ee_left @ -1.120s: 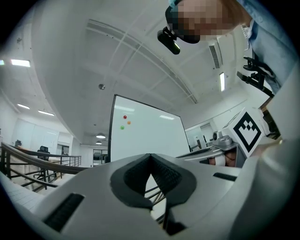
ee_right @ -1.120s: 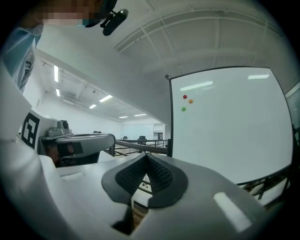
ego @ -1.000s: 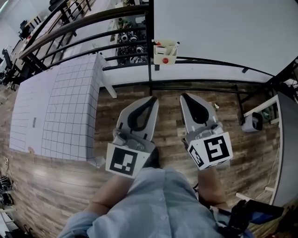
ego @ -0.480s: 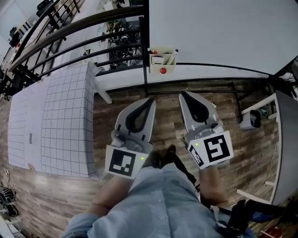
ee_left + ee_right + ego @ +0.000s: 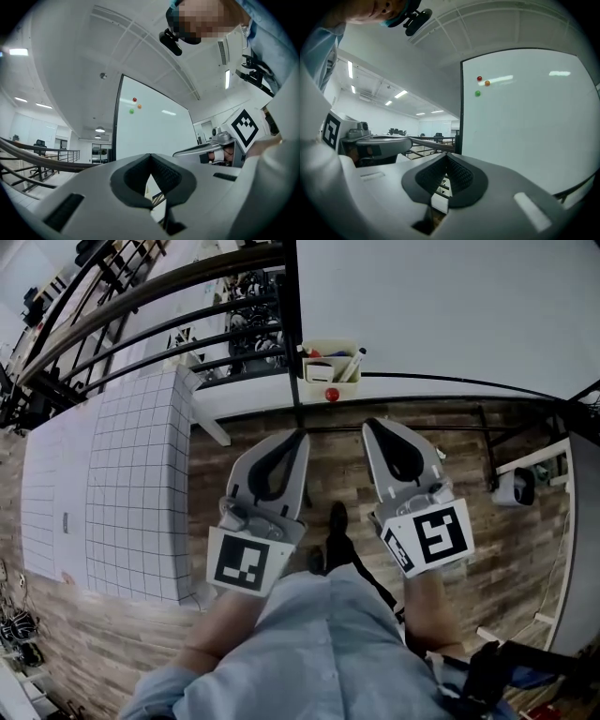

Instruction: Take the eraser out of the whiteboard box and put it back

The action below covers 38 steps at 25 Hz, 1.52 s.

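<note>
The small cream whiteboard box [image 5: 330, 360] hangs at the lower left corner of the whiteboard [image 5: 450, 306], with a white marker and some small coloured items in it; I cannot pick out the eraser among them. A red magnet [image 5: 331, 394] sits just under the box. My left gripper [image 5: 298, 435] and right gripper [image 5: 372, 425] are held side by side, pointing at the board, both short of the box. Their jaws meet at the tips with nothing between them, as the left gripper view [image 5: 150, 155] and right gripper view [image 5: 446, 156] also show.
A white gridded table [image 5: 131, 474] stands to the left, with a dark railing [image 5: 187, 315] behind it. The whiteboard's stand bar [image 5: 403, 401] crosses the wooden floor ahead. A white device [image 5: 514, 486] is at the right. Red [image 5: 479, 78], orange [image 5: 487, 83] and green [image 5: 477, 93] magnets dot the board.
The person has walked toward the whiteboard with both grippers held forward. The box now looks a little larger and nearer. Both grippers stayed shut.
</note>
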### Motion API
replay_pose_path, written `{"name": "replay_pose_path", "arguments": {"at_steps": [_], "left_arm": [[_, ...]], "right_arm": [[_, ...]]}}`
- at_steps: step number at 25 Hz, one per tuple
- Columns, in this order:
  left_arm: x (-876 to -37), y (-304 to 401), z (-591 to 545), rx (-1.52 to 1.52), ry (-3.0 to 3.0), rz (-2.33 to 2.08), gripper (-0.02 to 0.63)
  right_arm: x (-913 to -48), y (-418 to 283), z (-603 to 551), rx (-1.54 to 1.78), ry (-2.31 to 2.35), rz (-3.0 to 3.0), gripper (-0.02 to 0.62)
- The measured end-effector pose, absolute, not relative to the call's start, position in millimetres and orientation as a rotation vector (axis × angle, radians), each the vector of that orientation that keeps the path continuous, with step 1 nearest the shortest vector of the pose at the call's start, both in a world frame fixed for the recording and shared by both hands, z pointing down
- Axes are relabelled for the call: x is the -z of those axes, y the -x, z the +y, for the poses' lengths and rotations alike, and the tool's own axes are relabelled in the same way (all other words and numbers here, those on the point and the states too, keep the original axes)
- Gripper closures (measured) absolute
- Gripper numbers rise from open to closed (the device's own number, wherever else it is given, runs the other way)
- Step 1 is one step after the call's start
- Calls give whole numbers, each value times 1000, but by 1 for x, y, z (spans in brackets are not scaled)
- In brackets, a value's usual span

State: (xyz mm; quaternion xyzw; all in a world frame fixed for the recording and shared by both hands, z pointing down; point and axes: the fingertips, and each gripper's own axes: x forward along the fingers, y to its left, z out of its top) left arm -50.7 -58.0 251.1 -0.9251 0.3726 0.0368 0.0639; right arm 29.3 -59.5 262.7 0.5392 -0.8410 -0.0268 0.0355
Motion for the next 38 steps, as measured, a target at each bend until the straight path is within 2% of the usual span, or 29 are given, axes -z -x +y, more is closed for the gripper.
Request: {"name": "replay_pose_path", "arguments": {"at_steps": [6, 10, 23, 28, 30, 33, 38], "left_arm": [[-258, -5, -112, -37, 2752, 1192, 607], [-246, 15, -147, -30, 2708, 1236, 607], [-250, 19, -206, -16, 2598, 1456, 607], [-267, 27, -219, -5, 2627, 1493, 607], [-272, 29, -225, -3, 2641, 1501, 607], [-281, 32, -234, 4, 2660, 1505, 607], [-295, 35, -244, 6, 2699, 1511, 607]], "right_arm": [[-281, -72, -112, 33, -1529, -2682, 594], [-278, -46, -148, 34, -1425, -2724, 592], [-301, -29, -206, -7, -1054, -2824, 580], [-330, -15, -211, -30, -960, -2760, 532], [-338, -10, -215, -36, -948, -2746, 474], [-350, -5, -221, -51, -938, -2732, 435], [-379, -5, -229, -60, -915, -2635, 426]]}}
